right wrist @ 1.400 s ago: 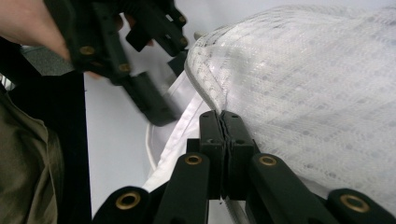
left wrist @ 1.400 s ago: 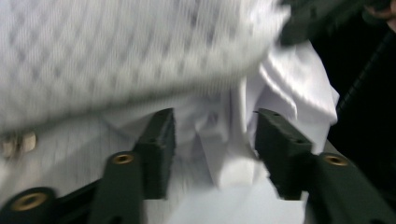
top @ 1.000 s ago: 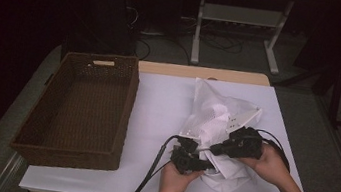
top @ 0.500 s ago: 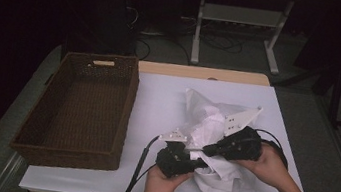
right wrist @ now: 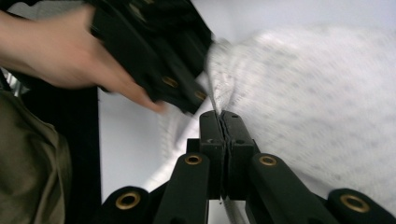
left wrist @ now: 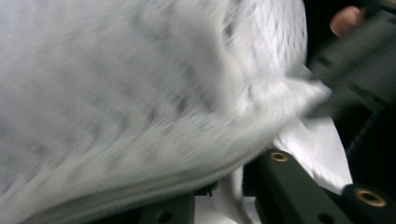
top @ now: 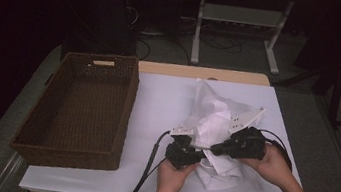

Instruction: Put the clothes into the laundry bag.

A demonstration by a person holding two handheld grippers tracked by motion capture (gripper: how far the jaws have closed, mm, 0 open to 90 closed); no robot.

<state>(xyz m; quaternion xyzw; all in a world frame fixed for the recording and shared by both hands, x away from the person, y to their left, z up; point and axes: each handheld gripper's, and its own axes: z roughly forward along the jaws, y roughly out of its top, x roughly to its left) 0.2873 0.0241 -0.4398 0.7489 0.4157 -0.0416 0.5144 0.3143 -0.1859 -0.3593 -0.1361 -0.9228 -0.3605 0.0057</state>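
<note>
2 grippers hold the white cloth (basket well left): right gripper fingers pinch it, left gripper unclear.

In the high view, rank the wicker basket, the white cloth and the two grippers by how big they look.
1. wicker basket
2. white cloth
3. right gripper and left gripper: they look about alike, partly covered by hands, so no ranking between them.
</note>
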